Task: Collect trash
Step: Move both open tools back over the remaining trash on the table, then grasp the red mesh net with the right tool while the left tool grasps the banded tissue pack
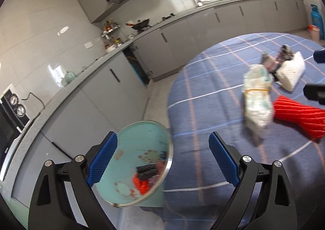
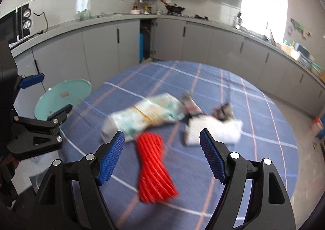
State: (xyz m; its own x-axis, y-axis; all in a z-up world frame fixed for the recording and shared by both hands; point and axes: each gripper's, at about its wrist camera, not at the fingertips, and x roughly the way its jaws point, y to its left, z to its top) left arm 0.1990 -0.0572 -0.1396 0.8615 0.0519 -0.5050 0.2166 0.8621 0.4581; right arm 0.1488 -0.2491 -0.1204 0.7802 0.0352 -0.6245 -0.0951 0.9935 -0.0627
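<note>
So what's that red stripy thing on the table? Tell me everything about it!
The red ribbed piece looks like crinkly plastic packaging, bright red with raised ridges running along it, pinched narrower in the middle and flaring at both ends. It lies flat on the blue checked tablecloth, close beside the pale rubber-banded bundle; blur hides whether they touch. The right gripper hovers above it, open, not holding it.

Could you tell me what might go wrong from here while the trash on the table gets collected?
The teal plate looks tilted beside the left gripper, so the scraps on it could slide off. Both views are blurred, so the open right gripper, above the red wrapper, may close badly or nudge the banded packet.
</note>
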